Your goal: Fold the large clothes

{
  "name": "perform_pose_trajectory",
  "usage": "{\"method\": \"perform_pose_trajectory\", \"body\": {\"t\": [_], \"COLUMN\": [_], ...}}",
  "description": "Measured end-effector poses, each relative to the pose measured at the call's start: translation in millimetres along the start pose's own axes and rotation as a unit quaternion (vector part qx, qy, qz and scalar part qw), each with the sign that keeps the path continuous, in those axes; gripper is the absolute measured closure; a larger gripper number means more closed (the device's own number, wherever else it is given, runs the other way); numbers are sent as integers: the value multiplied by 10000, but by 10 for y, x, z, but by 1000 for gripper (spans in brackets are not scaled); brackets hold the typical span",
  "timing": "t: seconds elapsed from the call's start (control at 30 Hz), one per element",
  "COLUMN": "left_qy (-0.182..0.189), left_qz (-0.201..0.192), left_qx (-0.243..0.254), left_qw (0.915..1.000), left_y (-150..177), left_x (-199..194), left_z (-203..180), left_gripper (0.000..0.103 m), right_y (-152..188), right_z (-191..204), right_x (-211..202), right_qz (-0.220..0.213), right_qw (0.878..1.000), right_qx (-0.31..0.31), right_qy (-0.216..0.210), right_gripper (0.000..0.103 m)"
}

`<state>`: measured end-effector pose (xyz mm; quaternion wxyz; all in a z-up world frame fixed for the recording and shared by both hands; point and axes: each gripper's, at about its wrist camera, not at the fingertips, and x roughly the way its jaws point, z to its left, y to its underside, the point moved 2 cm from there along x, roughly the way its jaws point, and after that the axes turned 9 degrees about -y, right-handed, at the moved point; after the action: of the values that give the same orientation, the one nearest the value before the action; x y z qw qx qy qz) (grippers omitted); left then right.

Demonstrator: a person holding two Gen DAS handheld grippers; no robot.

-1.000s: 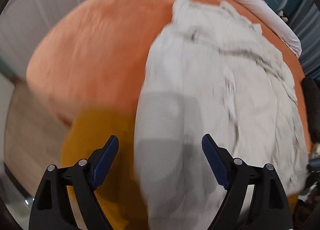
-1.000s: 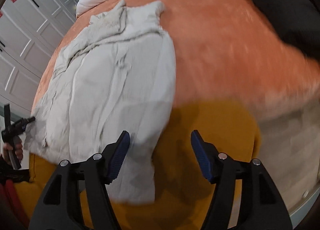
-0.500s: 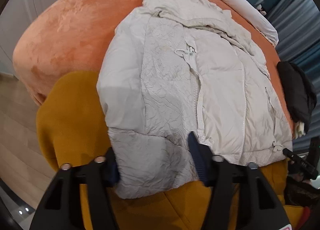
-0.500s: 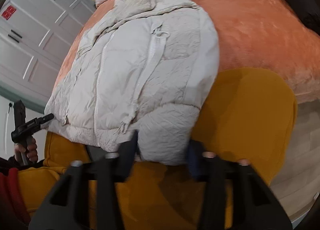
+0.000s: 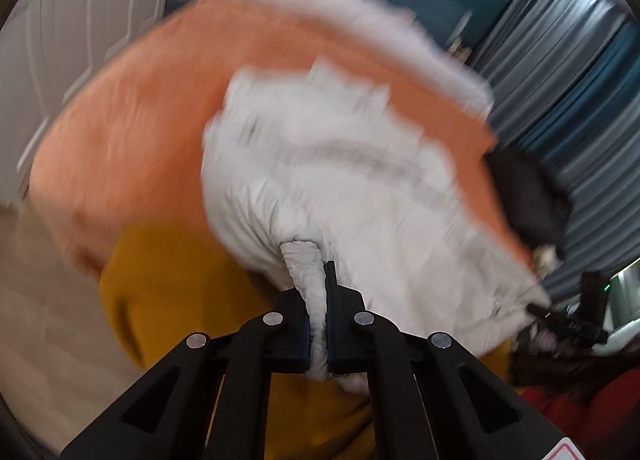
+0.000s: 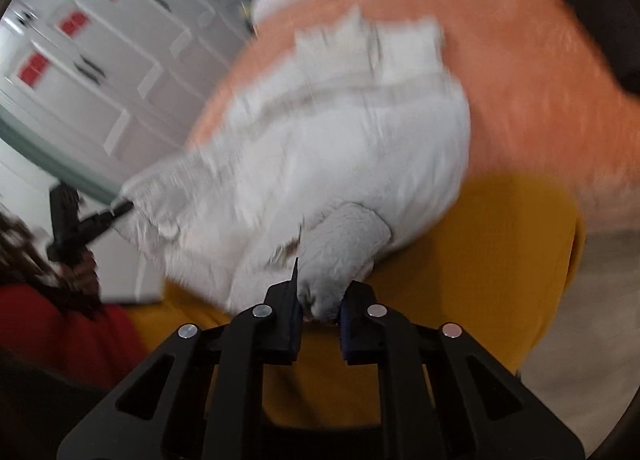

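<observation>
A pale grey padded jacket [image 5: 344, 180] lies on an orange bed cover [image 5: 132, 148], its hem hanging over the near edge. My left gripper [image 5: 317, 324] is shut on the hem at the jacket's left corner and lifts a bunch of fabric. My right gripper [image 6: 319, 312] is shut on the hem at the jacket's [image 6: 344, 148] right corner. Both views are blurred by motion. The other gripper shows small at the far edge of each view.
A mustard yellow cloth [image 5: 180, 284] drapes over the bed's near edge, also in the right wrist view [image 6: 492, 260]. A black garment [image 5: 528, 196] lies at the bed's right side. White pillows [image 5: 340, 20] sit at the head. White cabinets [image 6: 100, 60] stand left.
Both grippers closed on the jacket's hem corners and now pull the fabric up and toward me. The views have tilted upward and blurred.
</observation>
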<state>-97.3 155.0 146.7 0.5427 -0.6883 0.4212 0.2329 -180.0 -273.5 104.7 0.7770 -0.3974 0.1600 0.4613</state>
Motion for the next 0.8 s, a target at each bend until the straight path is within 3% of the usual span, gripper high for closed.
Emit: {"method": "perform_pose_trajectory", "body": {"t": [0.13,0.2,0.27,0.33,0.57,0.8], "left_qy": [154,207,159,15,-765,-1438], "left_qz": [-1033,-1331,-1502,-1633,-1569,-824], "left_qx": [208,93,-99,-255,-468,-765], "left_qw": [9943,9908,9885,9862,9835,9832], "left_y": [-615,-936,-1234,-1562,-2357,-2637], "left_x": [-180,-100,52,279,1331,2562], "left_z": [-163,-148,-88,-26,77,363], "left_gripper": [101,101,100,100,100,97], "right_y": [-729,-1110,-1478,-1727,-2506,-2917], "right_z": [115,64,-19,-131,-544,-976], "right_x": [-374,-431,-347,-207,522,1432], "right_qz": [-1215,-1714,-2133,-2366,-2898,-2629], "right_qw": [9919,9840,9751,9700,9564,9582], "right_qx": [-327,-404,-611,-562,-112,336], "right_qy": [-175,-274,-71,-33,345,1074], "right_gripper": [91,91,91,91,91,90]}}
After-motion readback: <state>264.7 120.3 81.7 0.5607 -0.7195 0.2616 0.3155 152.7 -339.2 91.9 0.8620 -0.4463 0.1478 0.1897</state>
